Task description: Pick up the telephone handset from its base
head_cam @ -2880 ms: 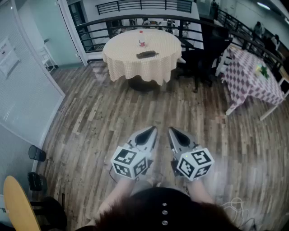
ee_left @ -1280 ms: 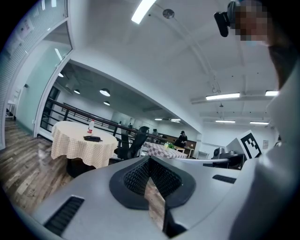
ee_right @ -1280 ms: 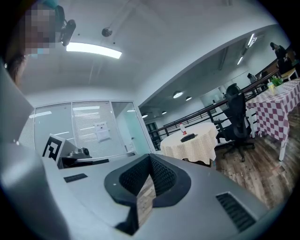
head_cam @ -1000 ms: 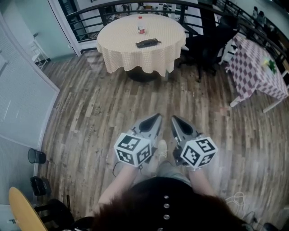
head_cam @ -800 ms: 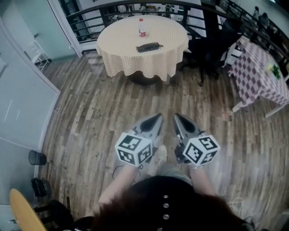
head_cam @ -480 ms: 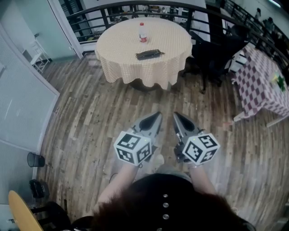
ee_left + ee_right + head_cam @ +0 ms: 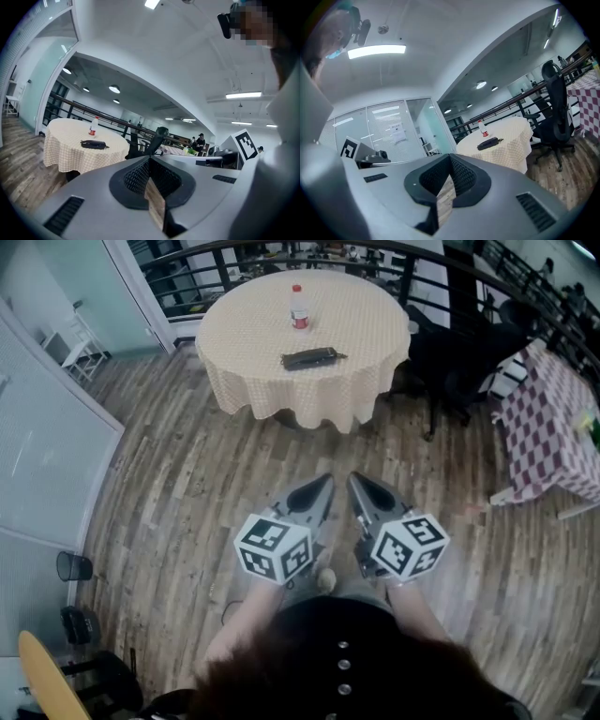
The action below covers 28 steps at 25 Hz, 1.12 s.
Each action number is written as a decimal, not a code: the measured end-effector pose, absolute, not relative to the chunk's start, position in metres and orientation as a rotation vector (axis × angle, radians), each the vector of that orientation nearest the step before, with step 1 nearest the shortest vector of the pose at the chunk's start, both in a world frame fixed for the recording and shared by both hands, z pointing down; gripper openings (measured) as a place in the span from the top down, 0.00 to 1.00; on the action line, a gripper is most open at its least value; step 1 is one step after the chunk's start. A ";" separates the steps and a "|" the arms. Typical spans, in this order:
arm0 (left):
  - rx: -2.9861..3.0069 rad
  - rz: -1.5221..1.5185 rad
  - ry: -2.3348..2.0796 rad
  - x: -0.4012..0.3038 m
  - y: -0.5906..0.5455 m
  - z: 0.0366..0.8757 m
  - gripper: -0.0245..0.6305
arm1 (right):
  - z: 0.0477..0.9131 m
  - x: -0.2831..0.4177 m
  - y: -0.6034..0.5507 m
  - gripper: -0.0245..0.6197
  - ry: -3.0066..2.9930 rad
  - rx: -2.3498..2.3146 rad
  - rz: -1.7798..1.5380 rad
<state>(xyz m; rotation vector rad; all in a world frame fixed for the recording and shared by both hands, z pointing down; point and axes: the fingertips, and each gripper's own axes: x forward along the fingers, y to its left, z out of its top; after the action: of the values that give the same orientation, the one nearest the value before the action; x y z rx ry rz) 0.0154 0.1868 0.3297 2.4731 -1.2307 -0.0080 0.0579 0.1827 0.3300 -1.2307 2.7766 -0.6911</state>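
My L gripper & R gripper were both shut, well short of the table; phone lay mid-table, open wood floor up to its near edge.

The telephone lay on the round table, with a bottle just behind it and a railing beyond. A chair stood to the table's right, and a second table further right. The left gripper and right gripper hung side by side, well short of the round table.
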 end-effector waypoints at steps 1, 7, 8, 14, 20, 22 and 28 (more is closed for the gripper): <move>2.469 -0.006 -1.225 0.016 0.182 0.331 0.95 | 0.332 0.058 0.178 0.95 2.776 -1.227 -0.698; 2.456 0.011 -1.191 0.025 0.150 0.341 0.95 | 0.344 0.067 0.153 0.95 2.761 -1.247 -0.738; 2.457 0.020 -1.184 0.026 0.144 0.344 0.95 | 0.346 0.069 0.148 0.95 2.758 -1.252 -0.740; 2.473 0.035 -1.150 0.021 0.082 0.348 0.95 | 0.353 0.066 0.097 0.95 2.742 -1.293 -0.751; 2.494 0.072 -1.135 0.015 0.009 0.346 0.95 | 0.353 0.058 0.024 0.95 2.714 -1.325 -0.760; 2.489 0.087 -1.131 0.008 -0.013 0.348 0.95 | 0.355 0.050 0.002 0.95 2.714 -1.330 -0.773; 2.487 0.121 -1.105 -0.014 -0.084 0.350 0.95 | 0.352 0.028 -0.068 0.95 2.701 -1.349 -0.786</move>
<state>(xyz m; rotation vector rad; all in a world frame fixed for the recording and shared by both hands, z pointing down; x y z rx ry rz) -0.0140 -0.0836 0.3500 2.4873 -1.1051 0.1210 0.0278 -0.0684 0.3521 -1.3488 2.7009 -0.7859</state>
